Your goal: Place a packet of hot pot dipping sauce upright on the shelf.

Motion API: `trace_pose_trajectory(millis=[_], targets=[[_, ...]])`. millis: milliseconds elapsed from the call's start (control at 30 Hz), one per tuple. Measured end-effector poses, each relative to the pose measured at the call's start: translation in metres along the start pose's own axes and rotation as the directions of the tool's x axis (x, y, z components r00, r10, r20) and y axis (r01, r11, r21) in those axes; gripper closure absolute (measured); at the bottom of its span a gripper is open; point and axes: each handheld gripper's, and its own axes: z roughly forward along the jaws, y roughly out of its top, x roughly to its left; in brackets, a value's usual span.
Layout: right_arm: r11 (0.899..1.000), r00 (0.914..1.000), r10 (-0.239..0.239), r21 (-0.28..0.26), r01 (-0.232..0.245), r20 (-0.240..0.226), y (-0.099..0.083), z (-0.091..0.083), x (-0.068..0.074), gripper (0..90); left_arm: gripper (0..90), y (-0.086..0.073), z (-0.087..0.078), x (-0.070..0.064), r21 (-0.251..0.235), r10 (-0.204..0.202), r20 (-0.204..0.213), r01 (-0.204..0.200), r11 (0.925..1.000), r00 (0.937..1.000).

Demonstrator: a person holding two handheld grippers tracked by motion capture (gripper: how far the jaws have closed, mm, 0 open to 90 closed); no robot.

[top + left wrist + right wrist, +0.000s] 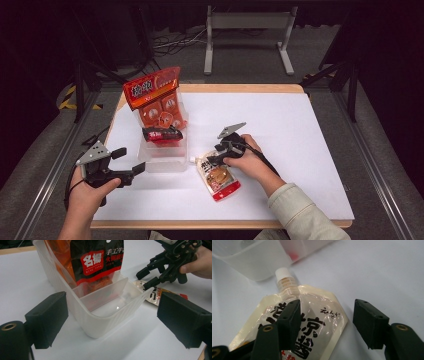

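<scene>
A pale spout pouch (218, 176) with a white cap and red bottom lies flat on the white table, just right of a clear plastic bin (165, 161). My right gripper (329, 325) stands open low over the pouch's (312, 322) upper part, one jaw above the print and the other above bare table. My left gripper (129, 161) is open at the bin's left front corner, holding nothing. Ahead of its jaws (112, 322) the bin's (100, 322) front compartment is empty. A black-and-red packet (97, 262) stands behind the divider, with an orange snack bag (156, 97) at the back.
The white table (300, 140) has free room on its right half and along the front edge. A metal stand (247, 35) and cables lie on the floor beyond the table. In the left gripper view, the right gripper (150, 277) and its hand sit past the bin.
</scene>
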Motion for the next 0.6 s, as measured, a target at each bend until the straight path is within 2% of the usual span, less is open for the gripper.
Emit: trace_pose_trajectory(millis=[133,200,367,500,533,567,600], targets=[[1.000,0.9993,-0.028,-0.004,0.028,0.023,-0.002,0.001,0.004,41.8,10.8,0.000,0.001,-0.001,0.003,0.007,0.003,-0.007,1.0000,1.0000],[0.999,0.9987,-0.042,-0.003,0.042,0.028,-0.002,0.001,0.006,46.9,10.8,0.000,0.001,-0.001,0.004,0.006,0.006,-0.006,1.0000,1.0000],[0.998,0.9963,-0.070,0.002,0.070,0.050,-0.002,0.001,0.013,52.2,10.7,0.000,0.002,-0.001,0.007,0.009,0.010,-0.009,0.9999,0.9999],[0.997,0.9948,-0.075,0.010,0.075,0.068,-0.002,0.001,0.015,63.6,10.7,0.000,0.003,-0.002,0.009,0.006,0.011,-0.006,0.9999,0.9999],[0.997,0.9948,-0.075,0.010,0.075,0.068,-0.002,0.001,0.015,63.6,10.7,0.000,0.003,-0.002,0.009,0.006,0.011,-0.006,0.9999,0.9999],[0.996,0.9935,-0.088,0.015,0.087,0.071,-0.002,0.001,0.015,66.6,10.7,0.000,0.003,-0.001,0.010,0.009,0.012,-0.009,0.9999,0.9999],[0.995,0.9936,-0.094,0.024,0.092,0.063,-0.001,0.001,0.017,74.8,10.7,0.000,0.003,-0.001,0.011,0.007,0.013,-0.007,0.9999,0.9999]])
